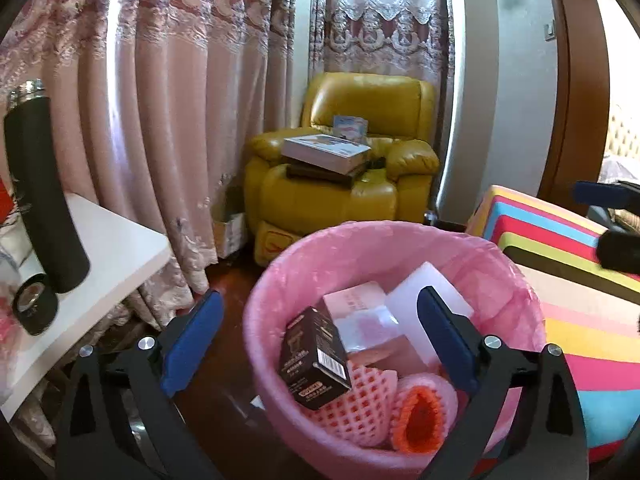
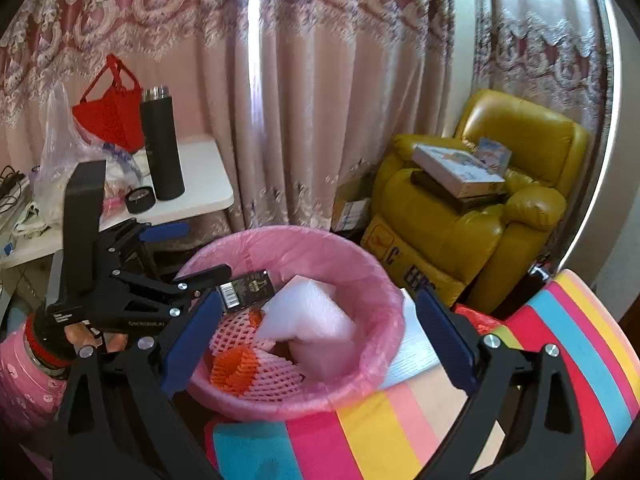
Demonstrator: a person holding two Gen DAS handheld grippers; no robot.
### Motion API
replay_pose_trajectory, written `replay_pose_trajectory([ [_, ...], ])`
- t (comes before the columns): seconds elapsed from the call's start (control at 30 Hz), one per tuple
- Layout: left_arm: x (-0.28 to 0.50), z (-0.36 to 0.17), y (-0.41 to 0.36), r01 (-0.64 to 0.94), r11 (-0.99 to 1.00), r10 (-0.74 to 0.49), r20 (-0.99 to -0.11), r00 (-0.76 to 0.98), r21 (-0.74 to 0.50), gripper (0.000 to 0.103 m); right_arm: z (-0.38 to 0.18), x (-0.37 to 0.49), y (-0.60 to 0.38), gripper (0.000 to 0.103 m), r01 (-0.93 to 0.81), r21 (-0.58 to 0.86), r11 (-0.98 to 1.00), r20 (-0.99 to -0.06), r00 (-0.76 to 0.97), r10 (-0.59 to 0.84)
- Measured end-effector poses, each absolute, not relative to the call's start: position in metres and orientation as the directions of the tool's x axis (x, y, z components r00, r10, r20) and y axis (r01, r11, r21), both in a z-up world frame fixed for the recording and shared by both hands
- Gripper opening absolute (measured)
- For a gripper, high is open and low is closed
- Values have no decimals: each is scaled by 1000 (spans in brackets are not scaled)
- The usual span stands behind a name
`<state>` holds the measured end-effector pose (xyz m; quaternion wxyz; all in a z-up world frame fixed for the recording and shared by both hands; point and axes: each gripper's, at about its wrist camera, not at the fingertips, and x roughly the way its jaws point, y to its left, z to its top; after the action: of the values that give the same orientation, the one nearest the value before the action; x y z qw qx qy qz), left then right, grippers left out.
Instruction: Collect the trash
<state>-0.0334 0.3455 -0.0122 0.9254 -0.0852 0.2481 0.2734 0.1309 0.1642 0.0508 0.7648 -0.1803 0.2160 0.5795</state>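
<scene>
Curtained room, yellow armchair [image 1: 340, 184] behind | left wrist: left gripper [image 1: 320, 344] wide, empty, over pink bin [image 1: 260, 320] holding black box [image 1: 314, 356] | right wrist: right gripper [image 2: 320, 340] wide, empty; foam [image 2: 316, 320] in bin

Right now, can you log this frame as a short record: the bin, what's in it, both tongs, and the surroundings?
bin: pink-lined trash bin, on the floor beside a striped cushion
contents: black box, white foam block, pink foam netting, orange netting, pale pink boxes
left tongs: open, empty, over the bin
right tongs: open, empty, over the bin
side table: black flask, tape roll
background: yellow armchair with books
</scene>
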Motion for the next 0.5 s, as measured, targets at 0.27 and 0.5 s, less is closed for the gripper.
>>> replay_pose_trajectory([
  [0.27,-58,3,315,-554,831,515,-442,734,48,97,70,102,107,96,-918,-96,385,-481,382,789],
  [0.5,-80,18,277,-539,842,504,-403,764,31,97,77,86,53,98,-894,-38,446,-448,415,792],
])
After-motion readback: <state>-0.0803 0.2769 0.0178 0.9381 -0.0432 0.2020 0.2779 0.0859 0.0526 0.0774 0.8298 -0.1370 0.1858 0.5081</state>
